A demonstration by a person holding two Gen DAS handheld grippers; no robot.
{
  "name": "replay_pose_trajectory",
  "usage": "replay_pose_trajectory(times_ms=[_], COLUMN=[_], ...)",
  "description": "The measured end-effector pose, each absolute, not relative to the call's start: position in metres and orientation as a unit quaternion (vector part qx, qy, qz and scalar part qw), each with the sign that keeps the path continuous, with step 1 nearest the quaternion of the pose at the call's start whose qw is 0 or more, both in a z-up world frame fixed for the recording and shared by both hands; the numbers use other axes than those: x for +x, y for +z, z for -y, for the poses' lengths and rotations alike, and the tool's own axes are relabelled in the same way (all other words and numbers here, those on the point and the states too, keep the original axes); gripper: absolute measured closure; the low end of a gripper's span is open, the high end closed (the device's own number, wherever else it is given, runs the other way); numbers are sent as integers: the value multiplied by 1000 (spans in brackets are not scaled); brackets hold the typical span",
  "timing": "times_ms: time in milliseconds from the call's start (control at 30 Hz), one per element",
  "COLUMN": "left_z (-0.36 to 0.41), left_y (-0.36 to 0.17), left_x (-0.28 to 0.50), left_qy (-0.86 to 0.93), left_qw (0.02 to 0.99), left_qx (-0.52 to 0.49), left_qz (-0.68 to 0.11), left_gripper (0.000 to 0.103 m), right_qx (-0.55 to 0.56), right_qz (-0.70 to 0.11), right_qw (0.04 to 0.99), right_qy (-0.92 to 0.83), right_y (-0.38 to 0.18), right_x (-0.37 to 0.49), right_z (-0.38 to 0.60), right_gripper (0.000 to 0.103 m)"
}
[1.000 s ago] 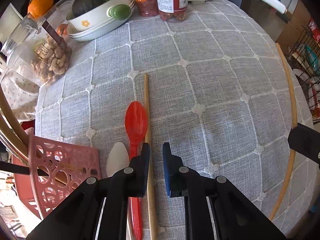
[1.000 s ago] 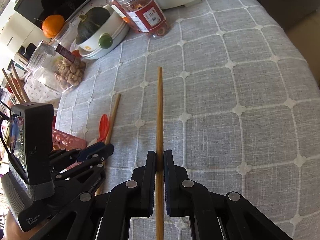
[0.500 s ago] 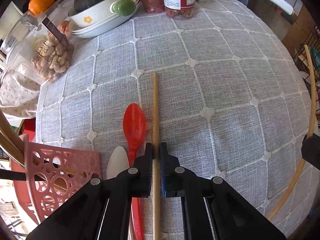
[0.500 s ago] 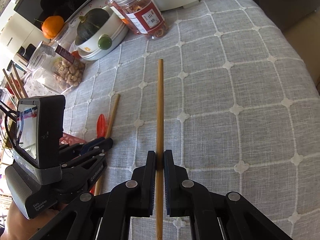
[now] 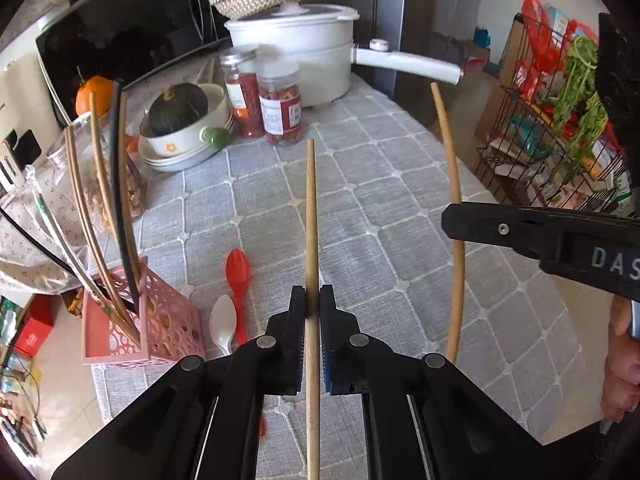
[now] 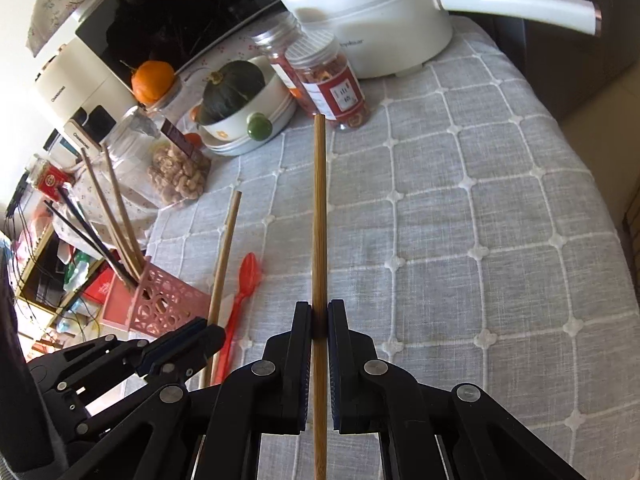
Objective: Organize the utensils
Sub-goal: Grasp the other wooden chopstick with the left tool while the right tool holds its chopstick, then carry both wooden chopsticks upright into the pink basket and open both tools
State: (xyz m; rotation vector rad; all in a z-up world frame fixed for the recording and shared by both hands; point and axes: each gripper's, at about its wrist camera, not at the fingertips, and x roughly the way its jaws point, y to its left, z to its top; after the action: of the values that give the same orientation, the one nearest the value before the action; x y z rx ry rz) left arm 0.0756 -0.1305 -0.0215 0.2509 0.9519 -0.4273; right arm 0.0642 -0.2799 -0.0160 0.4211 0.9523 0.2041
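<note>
A: Left wrist view: the left gripper (image 5: 313,300) is pinched tight on a light chopstick (image 5: 311,216). The stick is up in the air, pointing away over the table.

B: And the right gripper (image 6: 319,314)?

A: It is squeezed on a darker chopstick (image 6: 319,208), also off the cloth. So each hand has one stick.

B: What step is this?

A: I think it is the carrying step. Both sticks are picked up and must go in the pink basket (image 5: 168,328) at the table's left edge. Other chopsticks already stand in it.

B: What comes next?

A: Swing each stick over to the basket, tip it so one end points down, then let go. The sticks are long, so they could bump the ones standing there.

B: Anything left lying down?

A: Yes. A red spoon (image 5: 238,276) and a white spoon (image 5: 223,324) lie beside the basket.

B: What is the table like?

A: It has a grey cloth (image 6: 460,240) with white squares. At the back are a white pot (image 6: 372,12), two jars (image 6: 334,84), a bowl with a green squash (image 6: 236,88) and an orange (image 6: 153,80). A wire rack (image 5: 560,128) of food stands on the right.
</note>
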Motion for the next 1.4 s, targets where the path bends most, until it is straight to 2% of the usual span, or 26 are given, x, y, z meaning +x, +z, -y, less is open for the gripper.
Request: replay_pose_trajectory(times_ms=[200,367,533,633,867,1133,1400], left_z=[87,49,17,2,-27,-30,-33], left_y=[31,73,79,67,29,1,-26], left_x=[57,47,59,71,106,116,115], left_qy=[-218,-199,-165,-128,-84,-57,-66], left_qw=[898,946,975,985,988,991,982], left_qx=[61,20,1,5,-26,4,0], left_qz=[-377,-256,-148,-115,-125,-125,-174], left_gripper=[96,96,96,96,96,96,96], right_qx=[179,158,150,156,166,169,159], right_qz=[-410,-371,-342,-323,-295,-261,-207], right_qw=[886,904,914,918,924,933,946], right_qy=[121,140,158,167,179,183,191], right_y=[14,31,38,44,49,56,58], right_x=[50,47,54,58,74,84,86], right_z=[255,228,208,202,183,164,144], right_gripper=[99,99,99,99,99,99,99])
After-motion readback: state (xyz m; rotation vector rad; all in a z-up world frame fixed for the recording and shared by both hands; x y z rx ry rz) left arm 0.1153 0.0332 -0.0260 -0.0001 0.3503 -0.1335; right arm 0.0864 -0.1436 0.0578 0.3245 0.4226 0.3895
